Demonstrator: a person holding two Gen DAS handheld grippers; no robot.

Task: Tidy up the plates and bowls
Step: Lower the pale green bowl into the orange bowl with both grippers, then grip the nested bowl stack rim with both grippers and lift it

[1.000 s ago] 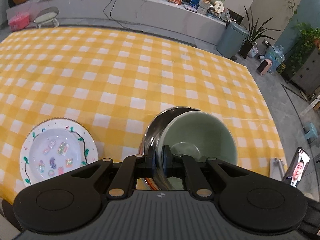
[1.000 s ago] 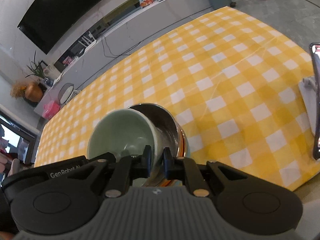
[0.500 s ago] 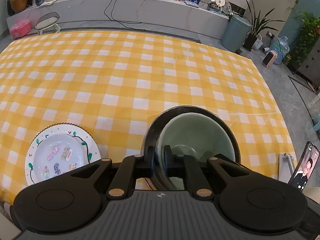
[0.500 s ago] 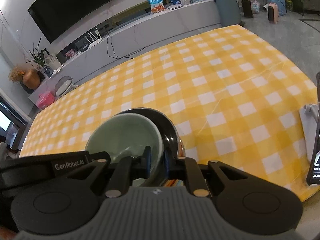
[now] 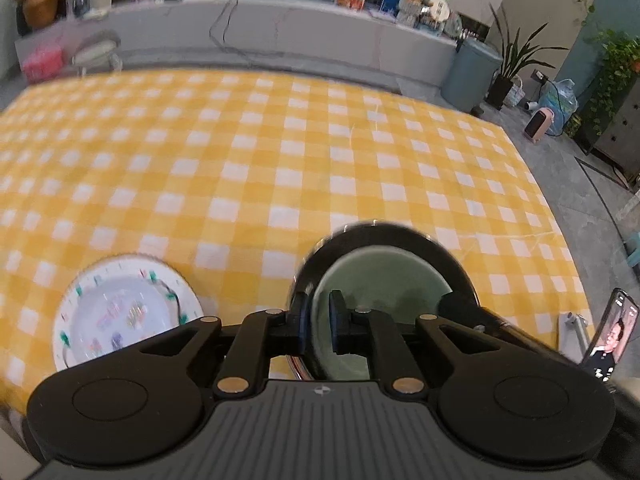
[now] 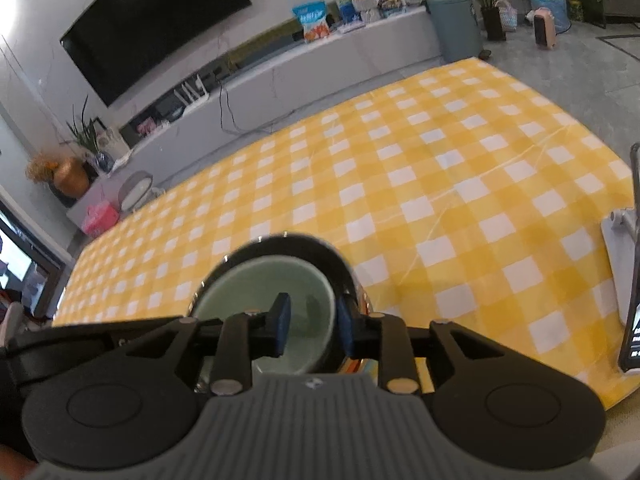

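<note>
Off to the left of my left gripper (image 5: 318, 326) the patterned plate (image 5: 124, 312) sits alone on the yellow checked tablecloth (image 5: 280, 160), not yet stacked. Straight ahead, the green bowl (image 5: 380, 276) rests nested inside the steel bowl (image 5: 452, 256). My left jaws straddle the bowls' near rims, barely parted, just easing apart. My right gripper (image 6: 312, 326) has just been opening too; its pads stand clear of the green bowl's wall between them. I judge the nesting done and the plate left.

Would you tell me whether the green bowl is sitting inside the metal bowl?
Yes, inside: the green bowl sits nested within the metal bowl's dark rim.
</note>
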